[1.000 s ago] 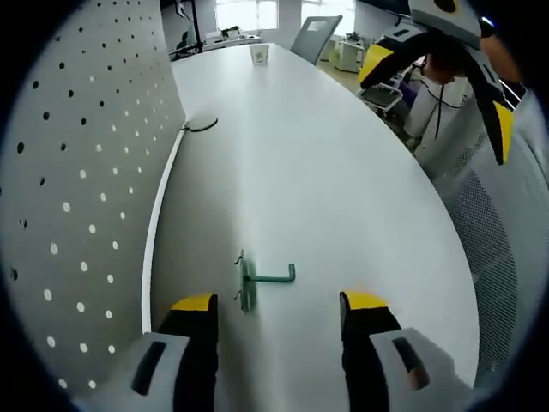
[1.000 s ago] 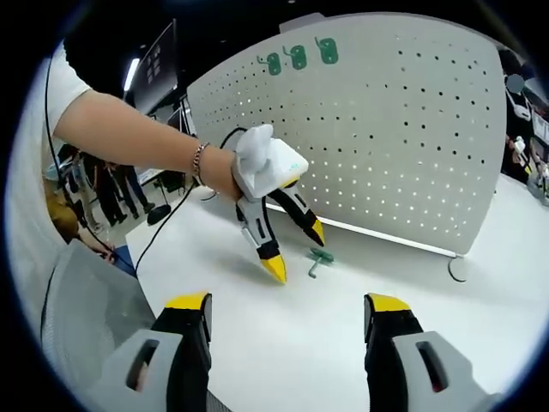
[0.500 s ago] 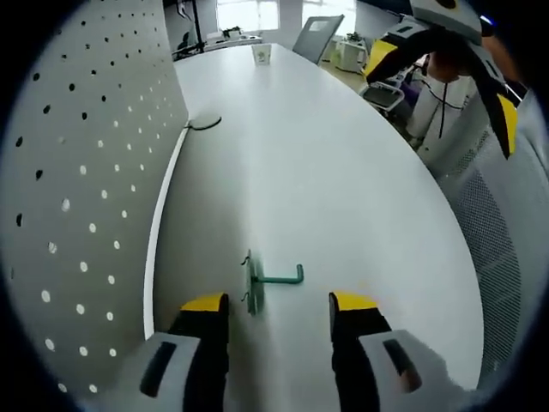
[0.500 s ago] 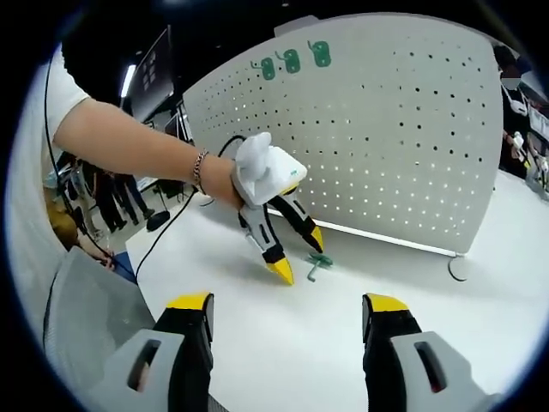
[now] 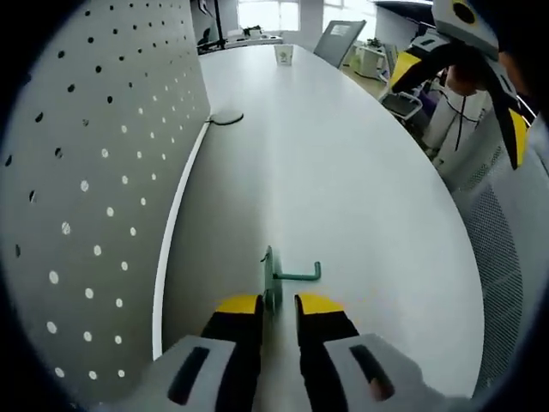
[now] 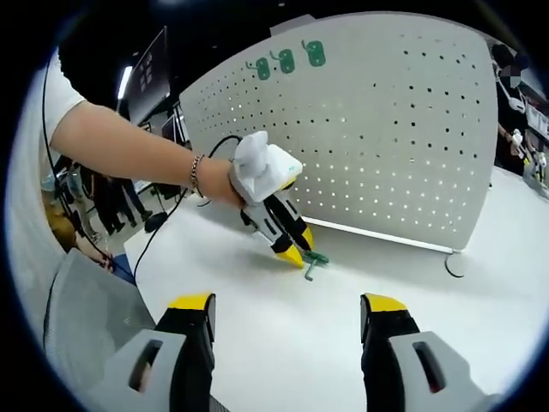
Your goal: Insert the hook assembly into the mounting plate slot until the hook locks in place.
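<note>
Pegboard [image 5: 94, 172] standing upright along the left edge of the white table [image 5: 343, 172], three green hooks [image 6: 287, 60] already hung near its top. Left gripper [image 5: 276, 305] down at the table, jaws nearly together around the back plate of the green hook assembly [image 5: 287, 279] — clamped or merely closing, cannot tell. Hook assembly lying flat on the table, just in front of the pegboard's foot. Right gripper [image 6: 287, 307] held well back, jaws wide apart, empty. Early stage, by the look of it — pickup under way; lifting, inserting and locking all left.
</note>
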